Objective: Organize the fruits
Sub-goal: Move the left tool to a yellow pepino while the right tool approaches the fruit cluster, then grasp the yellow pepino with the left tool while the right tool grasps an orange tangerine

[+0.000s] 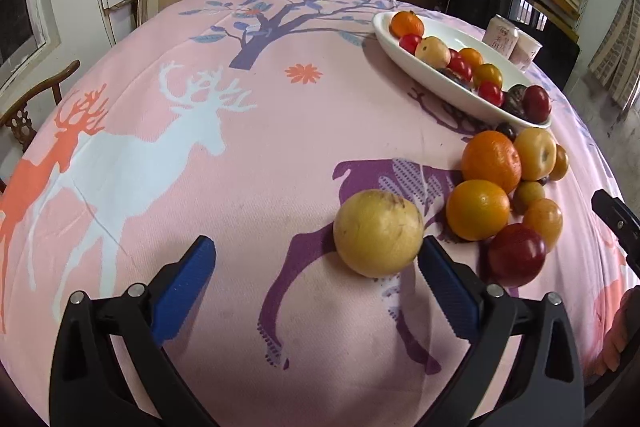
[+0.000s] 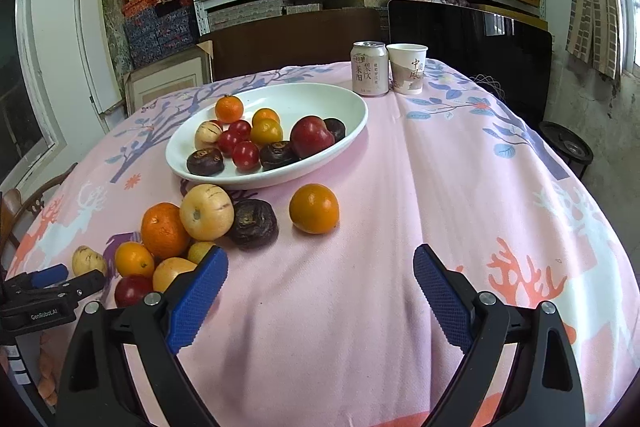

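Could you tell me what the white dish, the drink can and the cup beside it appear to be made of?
The white dish looks like glazed ceramic: smooth, glossy, with soft highlights on its rim. The drink can appears to be metal, judging by its silvery rim above a printed body. The cup looks like matte printed paper, with a thin rolled lip.

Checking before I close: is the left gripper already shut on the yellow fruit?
No: the left gripper is open, and the yellow fruit sits on the tablecloth beside its right finger.

Loose fruits [image 2: 206,213] (oranges, plums) beside half-filled white plate [image 2: 352,103].
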### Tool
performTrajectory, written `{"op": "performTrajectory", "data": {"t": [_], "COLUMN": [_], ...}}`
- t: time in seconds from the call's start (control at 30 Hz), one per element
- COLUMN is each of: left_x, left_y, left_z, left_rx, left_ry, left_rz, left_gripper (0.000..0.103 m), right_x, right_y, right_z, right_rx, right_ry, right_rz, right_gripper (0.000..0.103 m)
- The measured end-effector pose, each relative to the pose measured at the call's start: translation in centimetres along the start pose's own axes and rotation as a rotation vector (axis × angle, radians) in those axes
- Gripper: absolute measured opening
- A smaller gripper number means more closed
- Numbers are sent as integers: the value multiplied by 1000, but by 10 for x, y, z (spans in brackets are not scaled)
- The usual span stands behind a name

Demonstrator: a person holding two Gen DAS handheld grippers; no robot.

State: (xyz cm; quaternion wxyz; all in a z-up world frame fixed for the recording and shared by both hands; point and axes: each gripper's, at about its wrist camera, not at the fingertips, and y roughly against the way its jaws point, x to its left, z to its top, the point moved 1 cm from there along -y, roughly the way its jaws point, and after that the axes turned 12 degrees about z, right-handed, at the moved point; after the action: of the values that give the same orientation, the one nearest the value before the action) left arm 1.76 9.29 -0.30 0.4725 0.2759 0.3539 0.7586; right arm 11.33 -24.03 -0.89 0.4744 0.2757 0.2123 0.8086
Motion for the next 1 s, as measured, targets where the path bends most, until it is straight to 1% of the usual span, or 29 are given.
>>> {"op": "performTrajectory", "data": {"t": [0.03,0.13,0.2,0.3,0.37,0.4,0.43,0.47,0.5,0.53,0.57,0.6,0.63,0.7,0.73,0.77,0.9,0.97,1.0], "left_x": [0,-4,-10,-20,-29,-34,-35,-33,-32,-32,-32,-32,-32,-32,-32,-32,-32,-32,-32], "left_y": [-1,-2,-4,-6,-9,-9,-9,-9,-9,-9,-9,-9,-9,-9,-9,-9,-9,-9,-9], "left_z": [2,8,9,9,8,7,7,7,8,8,7,7,7,7,7,7,7,7,7], "left_rx": [-2,-14,-12,-1,8,10,6,9,9,9,9,9,9,9,9,9,9,9,9], "left_ry": [2,9,-16,-63,-109,-132,-138,-129,-126,-127,-129,-129,-129,-129,-129,-130,-129,-129,-129], "left_rz": [-4,-74,-80,-40,13,38,44,32,27,29,32,31,32,32,32,32,32,32,32], "left_gripper": [99,99,99,99,99,99,99,99,99,99,99,99,99,99,99,99,99,99,99], "right_x": [-2,-9,-13,-13,-9,-7,-3,-2,-1,-2,-3,-6,-8,-15,-17,-20,-24,-30,-33], "right_y": [-1,-4,-6,-11,-15,-17,-21,-23,-28,-31,-34,-39,-44,-54,-58,-61,-68,-72,-74], "right_z": [0,1,1,1,3,3,4,6,9,12,15,19,22,25,26,27,33,37,38], "right_rx": [6,20,30,42,53,61,74,81,90,96,101,106,115,141,151,158,145,138,134], "right_ry": [-6,-32,-49,-56,-34,-11,29,46,58,63,65,62,54,27,11,-4,-28,-60,-73], "right_rz": [1,7,3,12,47,57,68,74,86,95,100,105,113,128,141,157,160,173,183], "right_gripper": [95,95,95,95,93,87,80,77,67,56,53,45,40,38,35,35,35,35,37]}}
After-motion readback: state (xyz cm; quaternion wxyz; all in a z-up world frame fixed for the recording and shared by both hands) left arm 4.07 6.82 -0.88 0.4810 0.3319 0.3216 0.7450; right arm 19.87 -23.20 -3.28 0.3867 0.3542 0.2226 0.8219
